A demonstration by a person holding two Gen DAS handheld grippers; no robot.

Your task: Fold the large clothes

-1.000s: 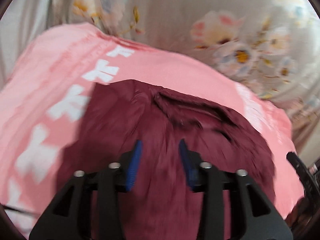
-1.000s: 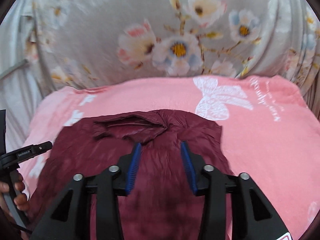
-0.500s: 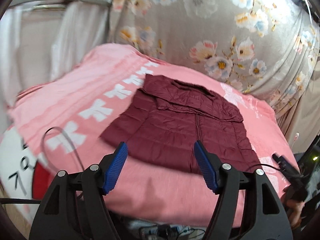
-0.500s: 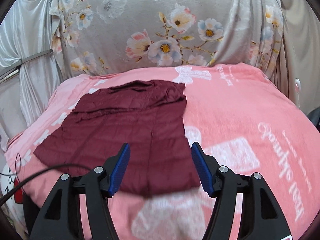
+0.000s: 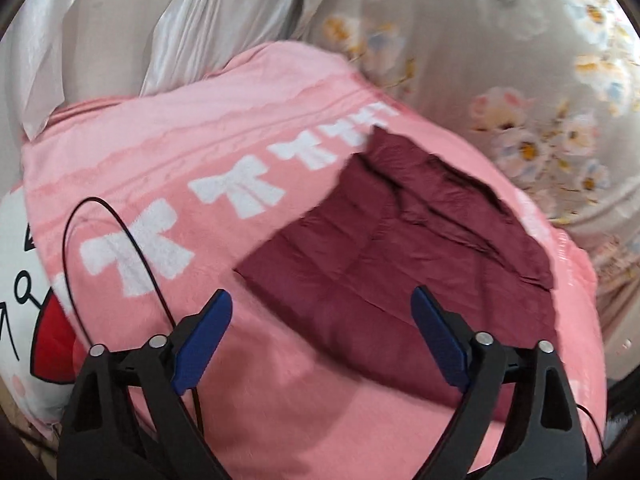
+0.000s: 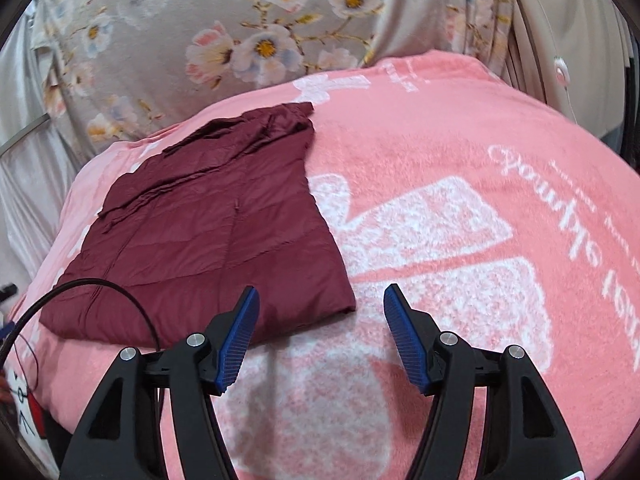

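A maroon quilted puffer jacket [image 6: 208, 232] is seen folded into a rough rectangle on the pink fleece-covered bed [image 6: 460, 208], with left claw [image 5: 322, 338] and right claw [image 6: 318, 334] held wide open and empty, the folding judged nearly done.

The quilted jacket [image 6: 208, 236] lies flat on the blanket [image 6: 460, 240], toward its left part in the right wrist view, collar end at the far side near the floral curtain [image 6: 240, 40] that hangs behind the bed. A printed row of bows [image 5: 240, 188] runs along the blanket left of the jacket in the left wrist view. A cable [image 5: 120, 240] loops over the blanket near the left gripper [image 5: 322, 336], before the jacket's near hem. The right gripper [image 6: 320, 320] hovers just right of the jacket's near corner.
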